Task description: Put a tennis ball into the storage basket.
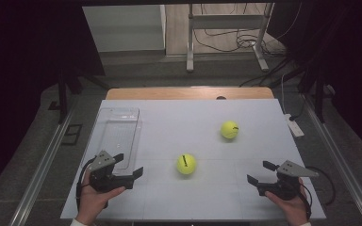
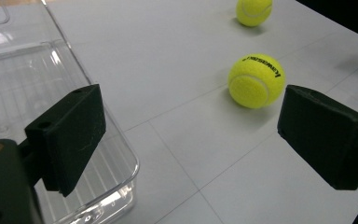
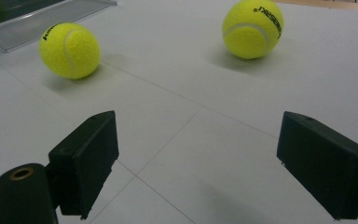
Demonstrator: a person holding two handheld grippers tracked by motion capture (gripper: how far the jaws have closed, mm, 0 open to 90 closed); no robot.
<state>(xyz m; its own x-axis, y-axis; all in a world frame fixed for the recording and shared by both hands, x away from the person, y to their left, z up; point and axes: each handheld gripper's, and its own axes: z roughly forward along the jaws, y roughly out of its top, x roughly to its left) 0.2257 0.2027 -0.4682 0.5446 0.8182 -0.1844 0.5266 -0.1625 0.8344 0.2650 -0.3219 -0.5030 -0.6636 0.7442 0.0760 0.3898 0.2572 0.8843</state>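
White worktop (image 1: 193, 197), two balls loose, both tongs held wide and empty.
High view: near ball (image 1: 186, 164) between left tongs (image 1: 128, 165) and right tongs (image 1: 259, 172). Left gripper view: clear bin (image 2: 51, 93) is crowded; a clipped rim is risked. Right gripper view: far ball (image 3: 253, 28) could be nudged rolling.

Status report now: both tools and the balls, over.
Left tool open, right tool open, both empty. Two yellow tennis balls loose on white table. Nothing between.

White table top (image 1: 264, 202) on a wooden desk (image 1: 146, 93); beyond, a metal stand (image 1: 226, 21), floor cables (image 1: 226, 40).
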